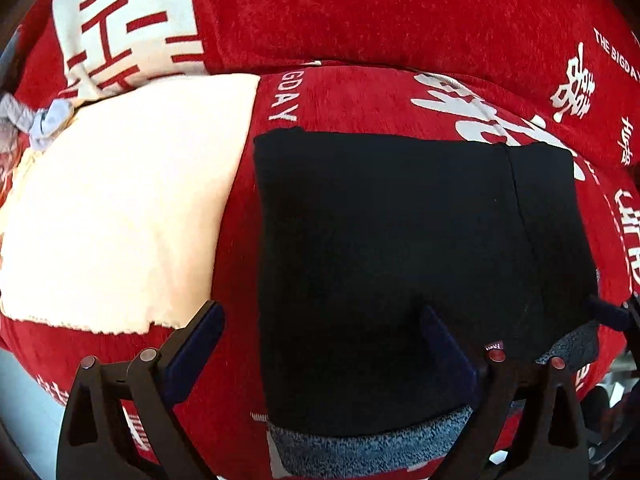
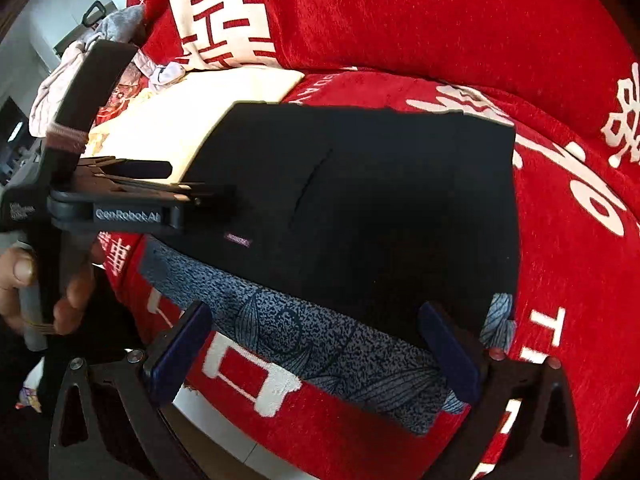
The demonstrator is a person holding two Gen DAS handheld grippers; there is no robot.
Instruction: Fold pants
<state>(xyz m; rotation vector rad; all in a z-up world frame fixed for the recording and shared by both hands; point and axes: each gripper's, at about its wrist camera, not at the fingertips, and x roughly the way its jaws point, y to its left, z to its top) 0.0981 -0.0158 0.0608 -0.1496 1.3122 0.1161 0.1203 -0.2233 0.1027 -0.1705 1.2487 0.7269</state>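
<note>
The black pants lie folded into a flat rectangle on a red sofa seat, on top of a blue-grey patterned cloth. They also show in the right wrist view, with the patterned cloth sticking out along their near edge. My left gripper is open and empty, its jaws wide apart just above the pants' near edge. My right gripper is open and empty over the patterned cloth. The left gripper also shows from the side in the right wrist view, held by a hand.
A cream folded cloth lies left of the pants on the red sofa cover with white lettering. Red back cushions rise behind. Crumpled grey clothes sit at the far left. The sofa's front edge is near.
</note>
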